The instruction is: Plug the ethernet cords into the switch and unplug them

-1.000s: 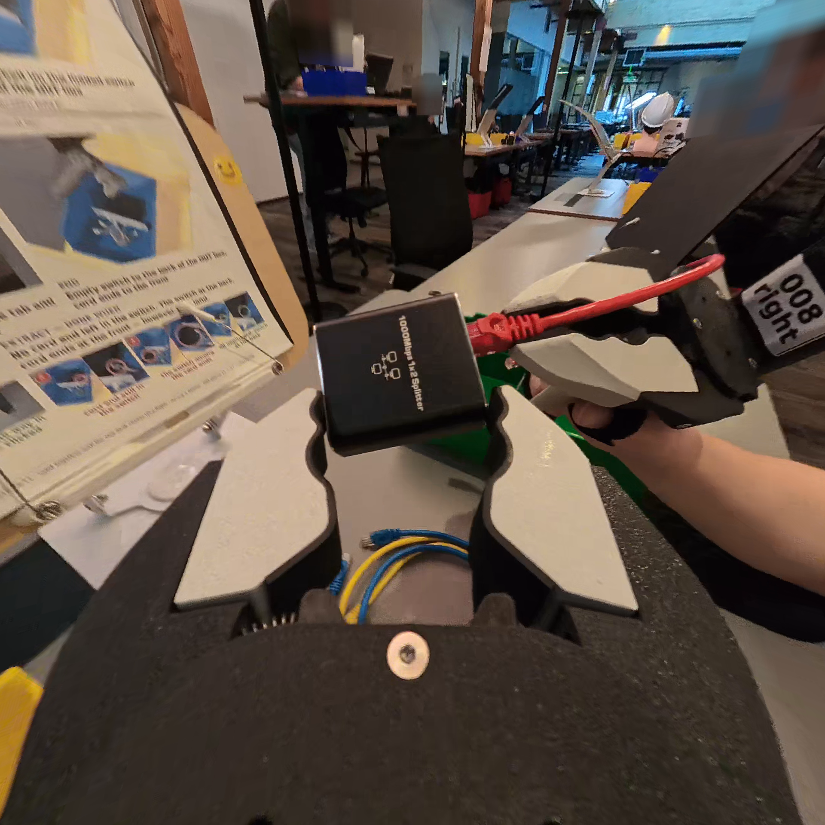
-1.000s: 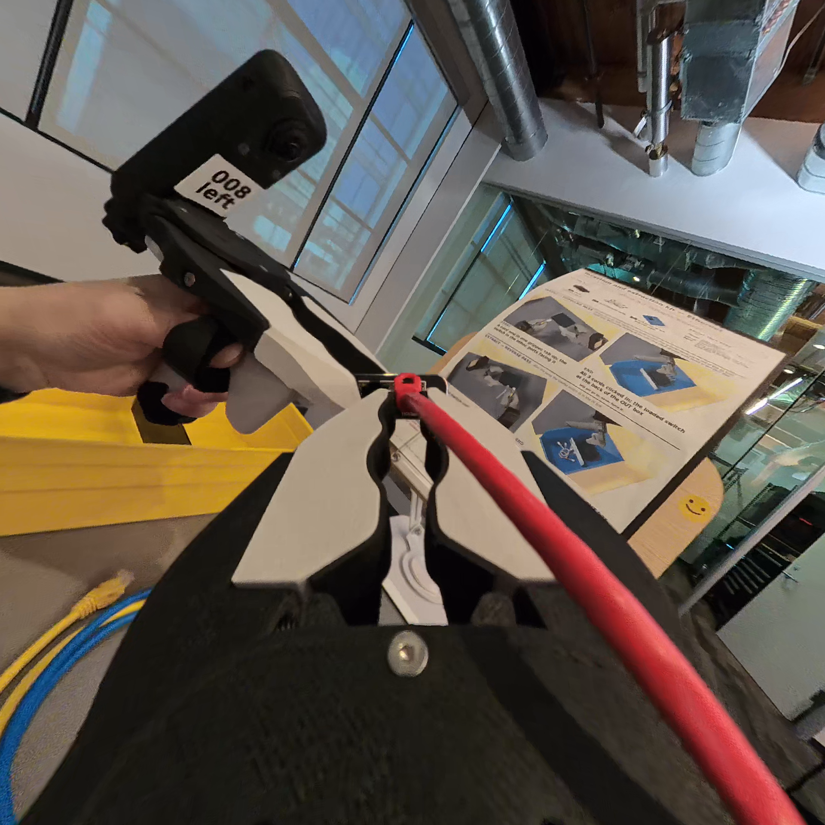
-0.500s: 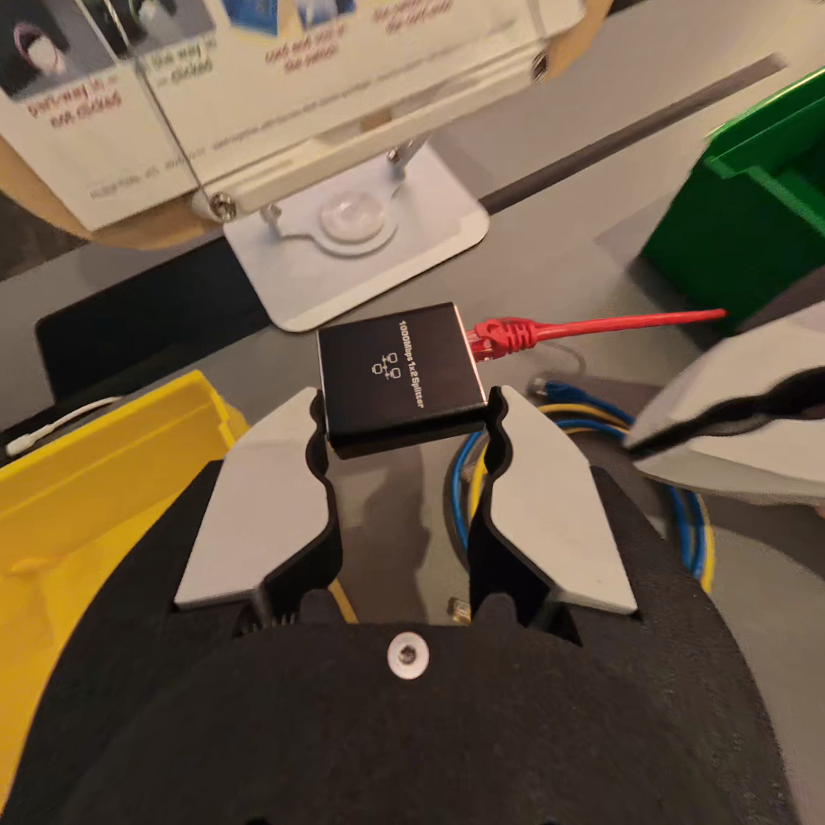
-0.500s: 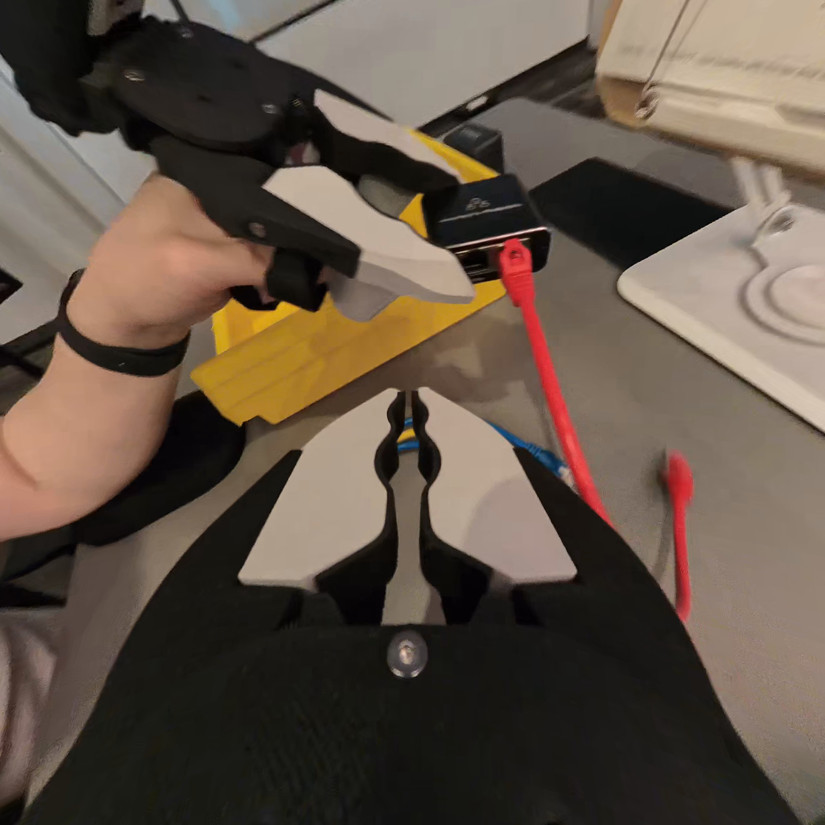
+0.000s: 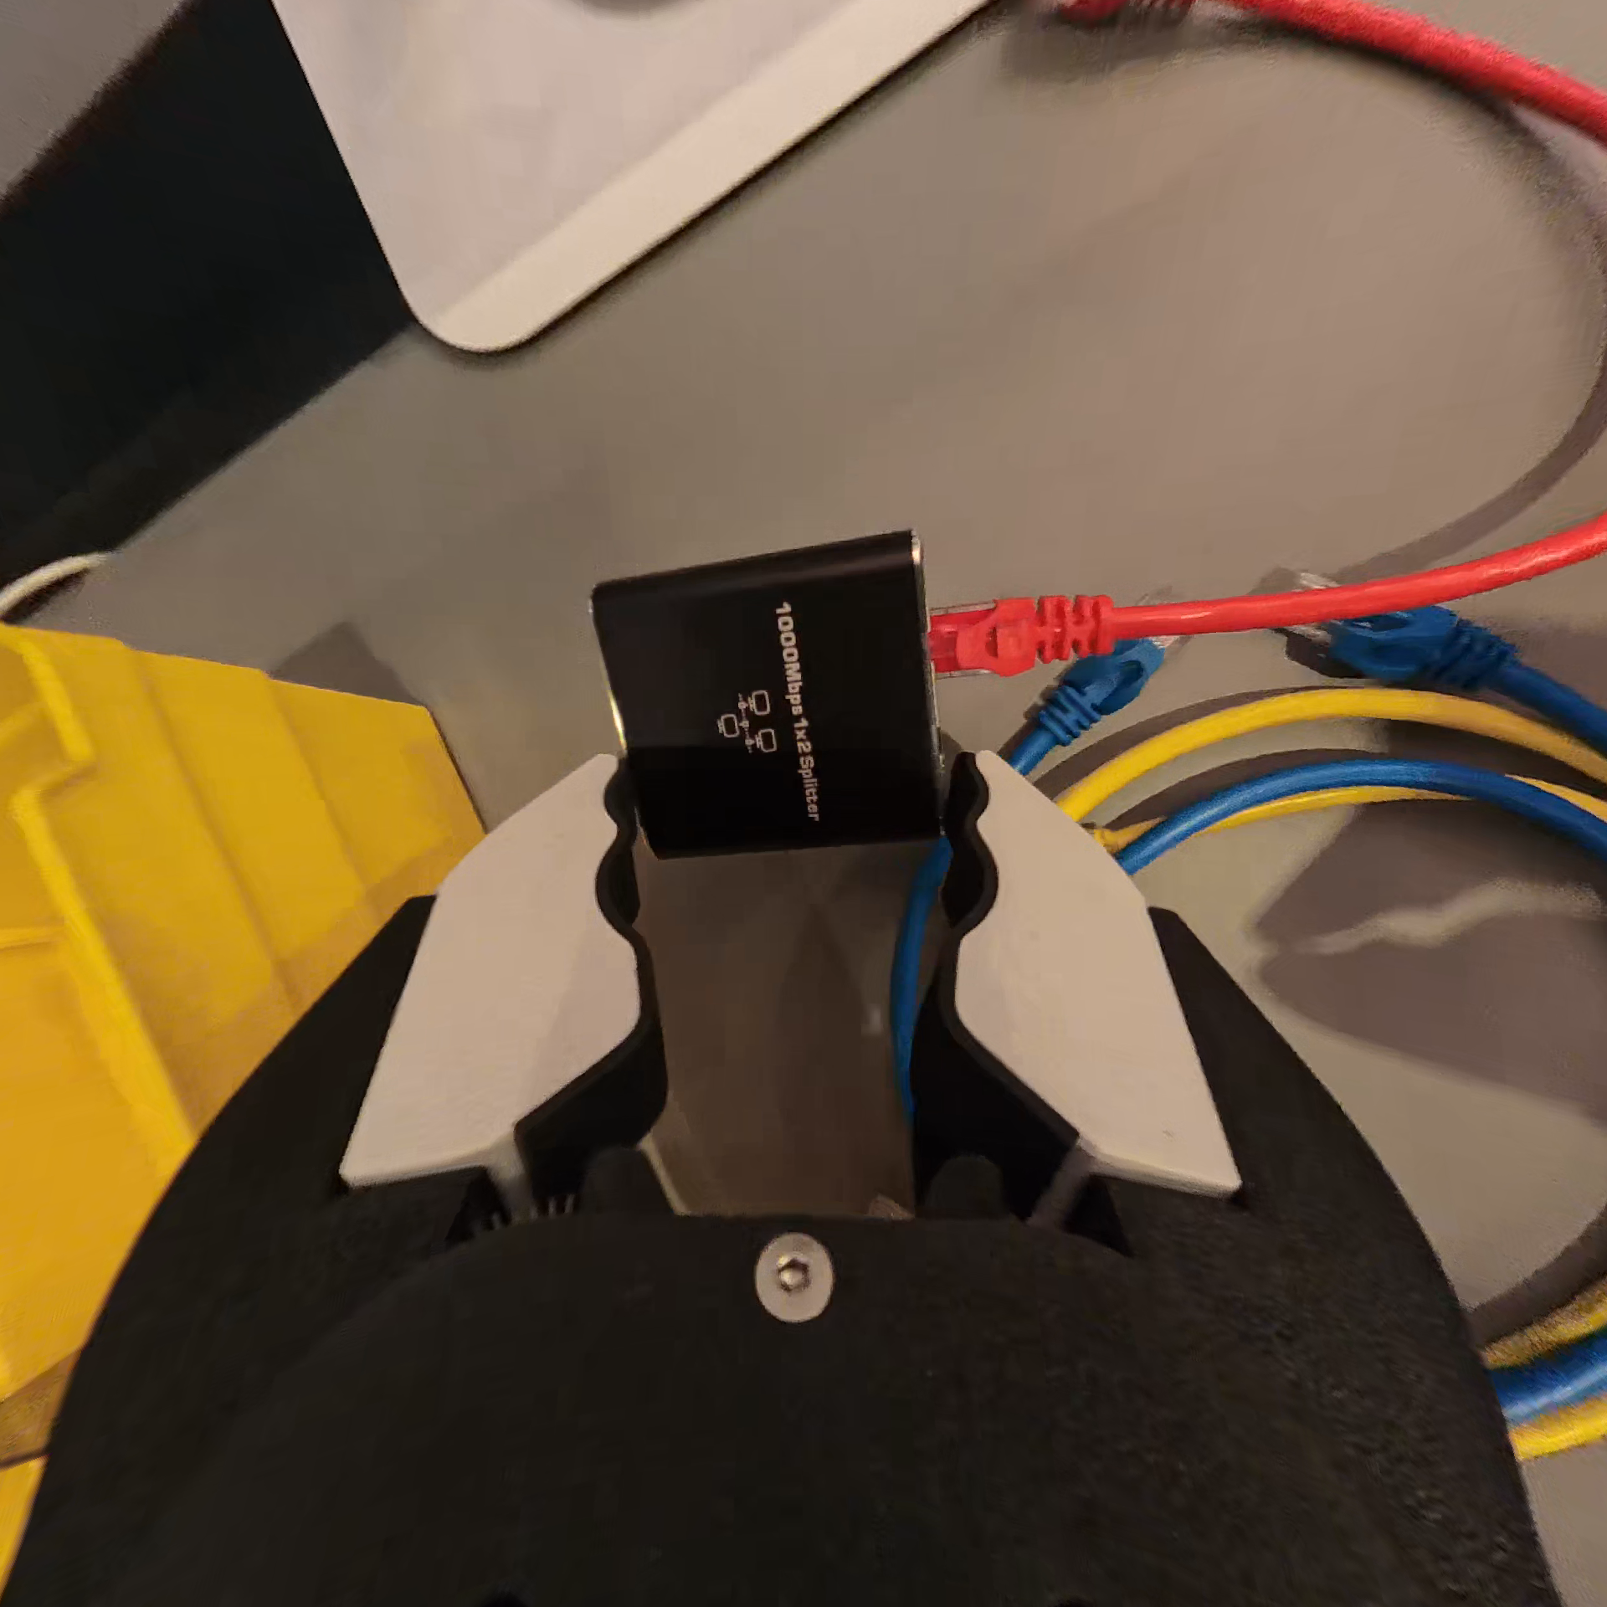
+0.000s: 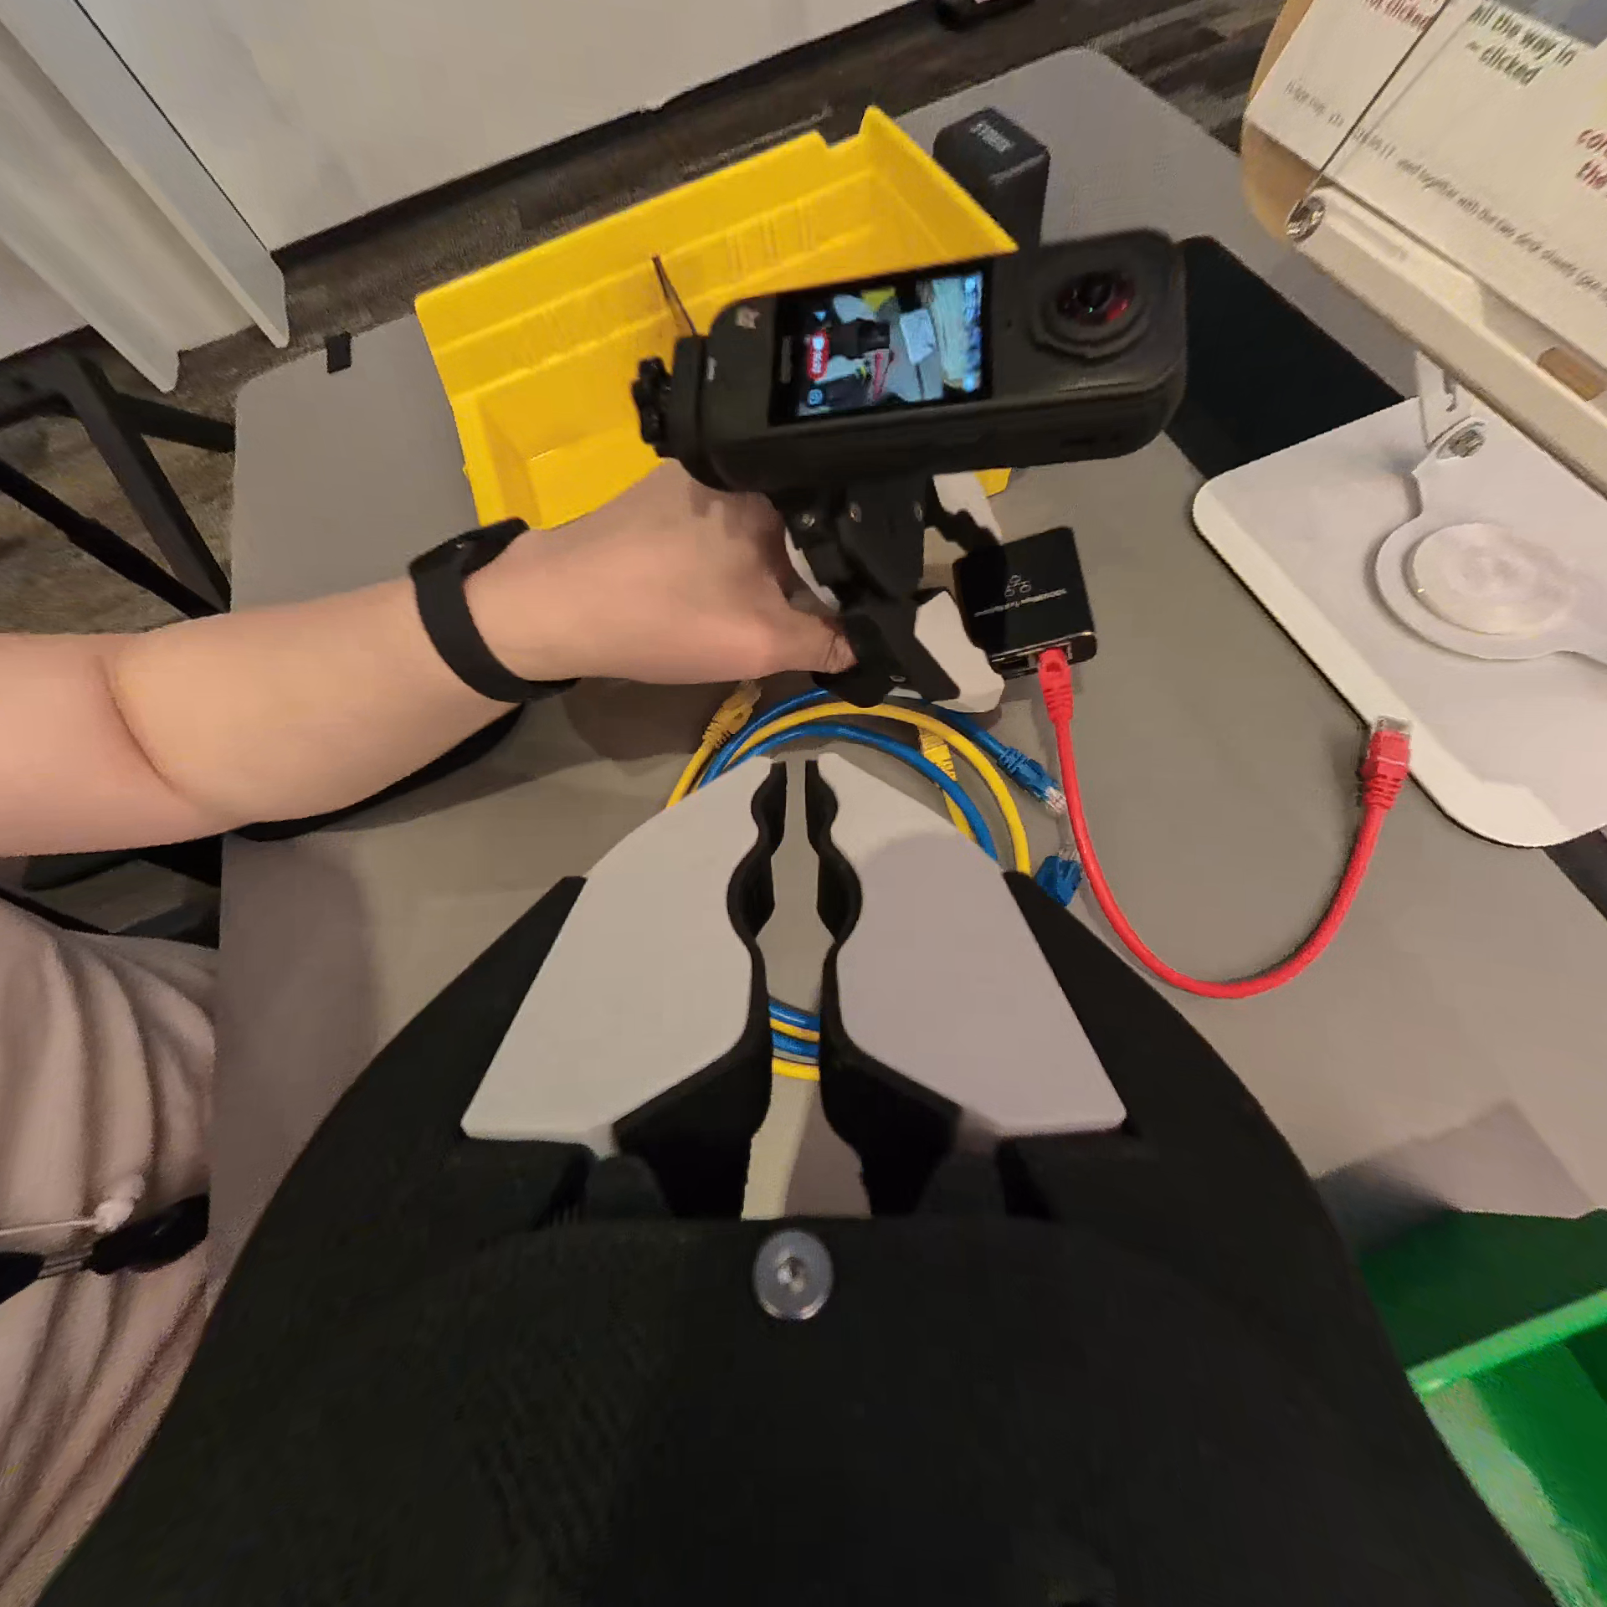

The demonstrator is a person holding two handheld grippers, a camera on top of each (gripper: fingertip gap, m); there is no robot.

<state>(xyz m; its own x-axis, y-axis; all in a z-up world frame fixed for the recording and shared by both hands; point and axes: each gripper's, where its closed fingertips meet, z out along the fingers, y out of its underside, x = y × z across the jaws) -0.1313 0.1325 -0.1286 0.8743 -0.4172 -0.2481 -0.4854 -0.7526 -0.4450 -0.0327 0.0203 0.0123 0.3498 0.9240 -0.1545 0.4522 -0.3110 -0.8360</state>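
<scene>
Red cord sits plugged into the switch, which the left gripper clamps; right gripper is nearly closed, empty. Blue cords and yellow cords remain unplugged on the table.

A: The switch mid-frame is glossy black with white markings; its plugged cord is red.

B: Right of it, blue cords and yellow cords. Lower left, a yellow bin on the grey table.

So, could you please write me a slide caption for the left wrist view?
Left gripper holds the small black box-shaped switch, a red ethernet cord plugged into its side.
</scene>
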